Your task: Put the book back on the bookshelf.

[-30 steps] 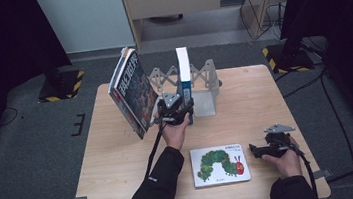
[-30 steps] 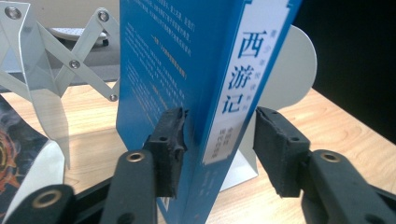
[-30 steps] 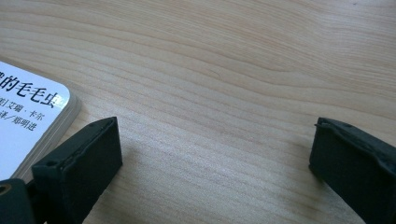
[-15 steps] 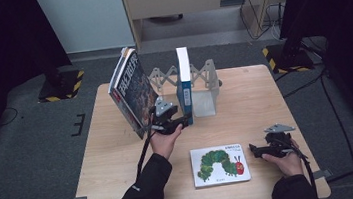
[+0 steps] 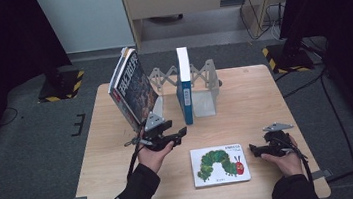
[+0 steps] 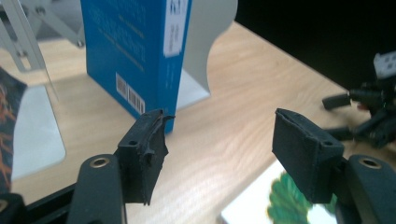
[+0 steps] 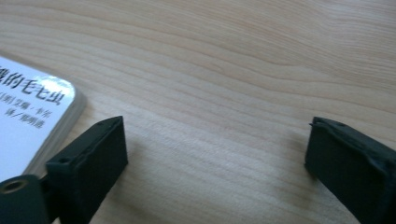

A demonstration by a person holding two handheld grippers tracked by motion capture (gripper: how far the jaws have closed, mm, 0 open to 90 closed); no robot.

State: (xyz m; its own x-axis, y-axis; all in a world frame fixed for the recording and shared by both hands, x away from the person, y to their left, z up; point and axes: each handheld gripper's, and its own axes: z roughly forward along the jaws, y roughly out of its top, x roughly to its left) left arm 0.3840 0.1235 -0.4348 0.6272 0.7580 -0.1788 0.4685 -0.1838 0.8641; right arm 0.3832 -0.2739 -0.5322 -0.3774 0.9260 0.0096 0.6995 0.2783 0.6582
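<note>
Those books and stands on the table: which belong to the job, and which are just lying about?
In the job:
blue book
metal bookend
caterpillar book
left hand-held gripper
right hand-held gripper

Just about:
leaning dark book
cables on the floor

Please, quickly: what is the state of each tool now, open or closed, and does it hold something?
Left tool: open, holding nothing, near the blue book.
Right tool: open, holding nothing, beside the caterpillar book.
</note>
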